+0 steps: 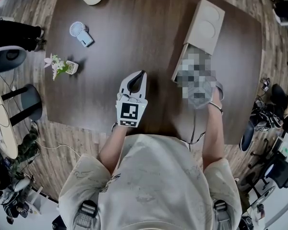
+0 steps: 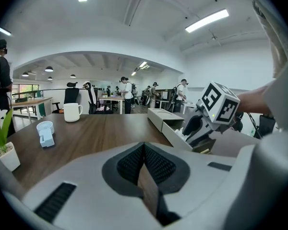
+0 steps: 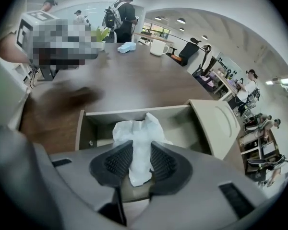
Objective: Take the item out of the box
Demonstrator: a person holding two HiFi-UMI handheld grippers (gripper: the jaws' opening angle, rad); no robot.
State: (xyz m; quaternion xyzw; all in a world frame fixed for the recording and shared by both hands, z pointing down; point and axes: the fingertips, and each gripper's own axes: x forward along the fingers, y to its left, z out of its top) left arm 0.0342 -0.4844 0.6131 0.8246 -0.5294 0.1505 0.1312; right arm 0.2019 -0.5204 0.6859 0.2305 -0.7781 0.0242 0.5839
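Two grippers are over the brown table point(image 1: 149, 37). The right gripper point(image 3: 139, 166) has its jaws clamped on the white crumpled item point(image 3: 137, 131), which sits in the open box point(image 3: 86, 128) at one o'clock from the person. The left gripper point(image 1: 138, 78), jaws together and empty, is at twelve o'clock.

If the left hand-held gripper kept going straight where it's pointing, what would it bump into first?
Probably the bare brown table stretching ahead of the left hand-held gripper. The mug lies left of that line and the box right of it; depth is unclear.
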